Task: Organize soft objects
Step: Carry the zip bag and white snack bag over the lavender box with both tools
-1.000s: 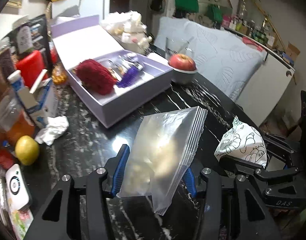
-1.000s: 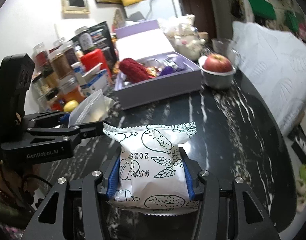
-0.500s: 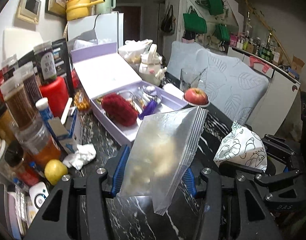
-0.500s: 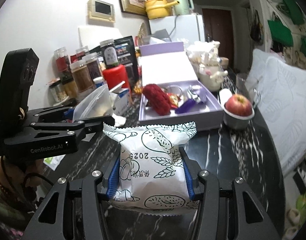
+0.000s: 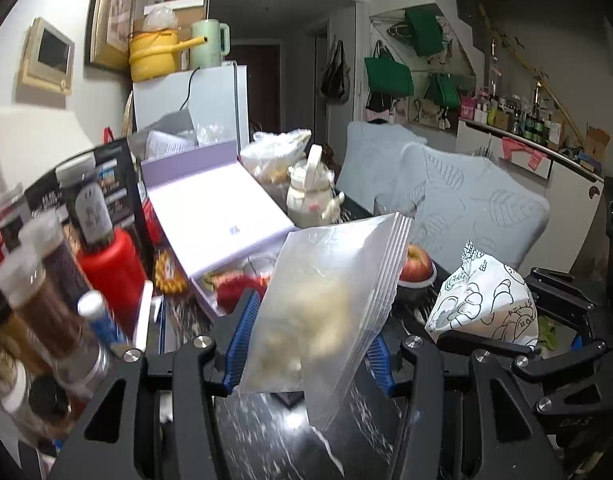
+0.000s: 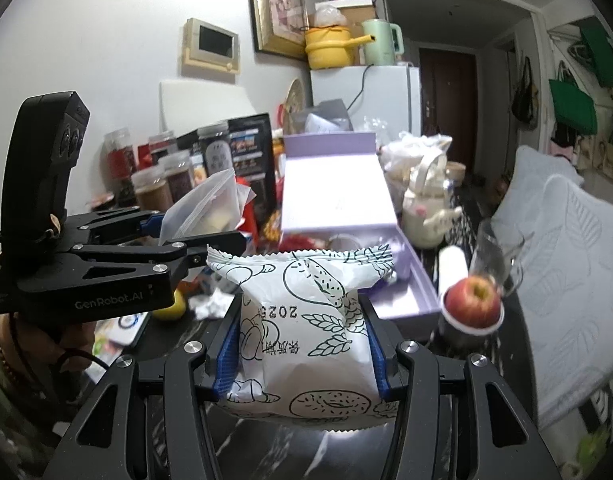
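Fingers of the left gripper (image 5: 306, 348) pinch a clear zip bag (image 5: 326, 304) with some pale, lumpy filling, the blue pads pressed into its sides so it stands tilted between them. Just to the right of them, the right gripper (image 6: 304, 354) squeezes a white printed snack packet (image 6: 306, 320) the same way, its crimped top edge sticking up above the fingers.

Both soft things are lifted clear of the dark marbled bench (image 5: 266, 432), so picking up looks done. Setting down looks like what is left, and I cannot say for sure where they are meant to go. My guess is the open lilac box (image 6: 410, 288) straight ahead of the fingers, its lid (image 6: 334, 192) leaning back.

That box is not empty: beyond the left fingers a fuzzy red thing (image 5: 238, 288) lies in it, with other small bits I cannot make out. An apple (image 6: 472, 300) in a small bowl sits to the right of the right fingers, close to the box's near corner, with a glass (image 6: 498, 248) behind it. Left of the left fingers crowd spice jars (image 5: 34, 292), a red canister (image 5: 114, 272) and a blue-capped tube (image 5: 98, 312). A lemon (image 6: 174, 308) and crumpled tissue (image 6: 210, 304) lie below the left gripper. A cream teapot (image 5: 310, 196) stands past the box. Space is tight either side.
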Motion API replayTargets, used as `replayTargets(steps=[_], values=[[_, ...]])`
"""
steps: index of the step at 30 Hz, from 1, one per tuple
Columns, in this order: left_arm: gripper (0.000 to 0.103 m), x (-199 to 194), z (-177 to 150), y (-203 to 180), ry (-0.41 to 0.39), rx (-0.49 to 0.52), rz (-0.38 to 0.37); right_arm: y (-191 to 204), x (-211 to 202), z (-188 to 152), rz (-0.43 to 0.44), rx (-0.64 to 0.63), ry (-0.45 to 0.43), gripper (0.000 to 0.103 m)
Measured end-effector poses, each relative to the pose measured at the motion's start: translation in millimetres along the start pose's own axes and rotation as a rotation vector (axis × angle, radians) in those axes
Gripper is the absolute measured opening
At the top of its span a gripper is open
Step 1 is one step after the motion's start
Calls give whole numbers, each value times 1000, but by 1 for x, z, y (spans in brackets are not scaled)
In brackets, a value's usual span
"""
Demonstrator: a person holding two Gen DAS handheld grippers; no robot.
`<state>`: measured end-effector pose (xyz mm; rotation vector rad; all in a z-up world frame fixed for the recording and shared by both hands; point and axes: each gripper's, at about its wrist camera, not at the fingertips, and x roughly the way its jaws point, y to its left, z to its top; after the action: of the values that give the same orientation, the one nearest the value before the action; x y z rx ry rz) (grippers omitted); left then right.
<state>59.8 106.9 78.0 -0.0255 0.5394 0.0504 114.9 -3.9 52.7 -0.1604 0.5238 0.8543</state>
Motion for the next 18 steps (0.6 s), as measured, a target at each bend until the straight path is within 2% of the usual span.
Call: replayTargets(steps=[18], values=[[50, 39, 83, 24, -131, 32, 68, -31, 46, 90, 32, -53, -110, 52]])
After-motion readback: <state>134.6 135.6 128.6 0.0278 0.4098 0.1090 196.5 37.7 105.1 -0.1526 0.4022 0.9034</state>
